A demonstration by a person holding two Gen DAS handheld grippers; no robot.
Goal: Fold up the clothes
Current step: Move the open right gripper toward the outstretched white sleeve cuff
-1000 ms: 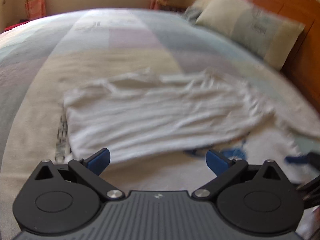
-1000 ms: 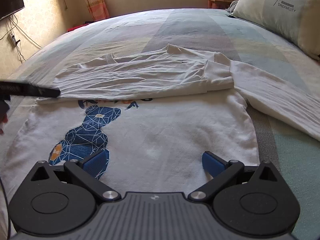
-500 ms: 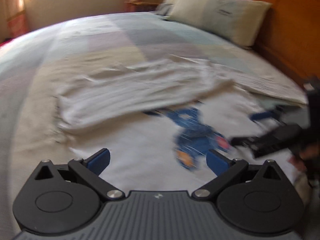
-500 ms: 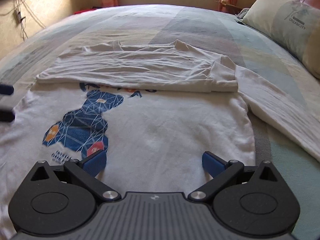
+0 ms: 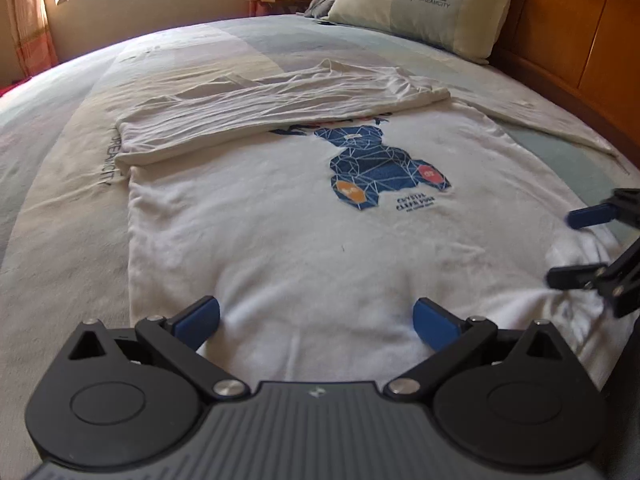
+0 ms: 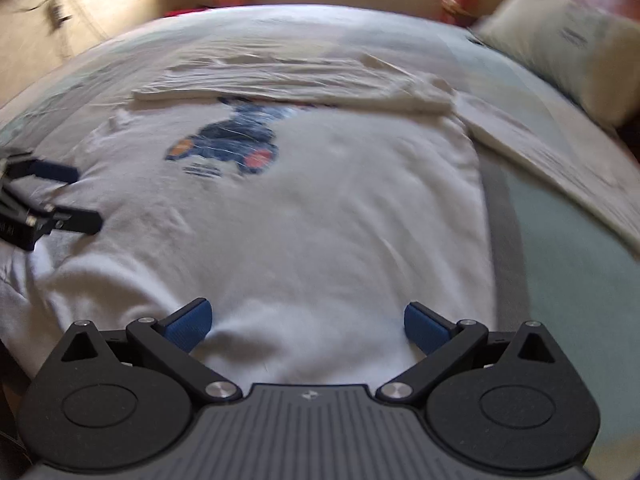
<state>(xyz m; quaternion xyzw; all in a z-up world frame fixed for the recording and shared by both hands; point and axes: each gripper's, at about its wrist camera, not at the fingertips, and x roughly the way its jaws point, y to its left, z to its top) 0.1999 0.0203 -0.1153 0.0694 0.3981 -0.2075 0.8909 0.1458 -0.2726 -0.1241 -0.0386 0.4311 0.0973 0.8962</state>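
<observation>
A white sweatshirt [image 5: 304, 240] [image 6: 320, 208] with a blue geometric bear print [image 5: 380, 168] [image 6: 236, 140] lies flat on the bed. One sleeve [image 5: 272, 108] [image 6: 296, 84] is folded across its upper part; the other sleeve [image 5: 532, 120] [image 6: 560, 160] trails off to the right. My left gripper [image 5: 316, 316] stands open over the hem at the left side. My right gripper [image 6: 306, 320] is open over the hem at the right side, and it also shows at the right edge of the left wrist view [image 5: 576, 244]. The left gripper appears at the left edge of the right wrist view [image 6: 76, 196].
A patchwork bedspread [image 5: 60, 208] [image 6: 568, 272] covers the bed. A pillow [image 5: 420, 4] [image 6: 560, 48] lies against the wooden headboard [image 5: 580, 32]. A window with curtains [image 5: 32, 24] is at the far wall.
The left gripper has swung from the folded sleeve down to the hem. The right gripper has also drawn back toward the hem, its view blurred by motion. Both stay open.
</observation>
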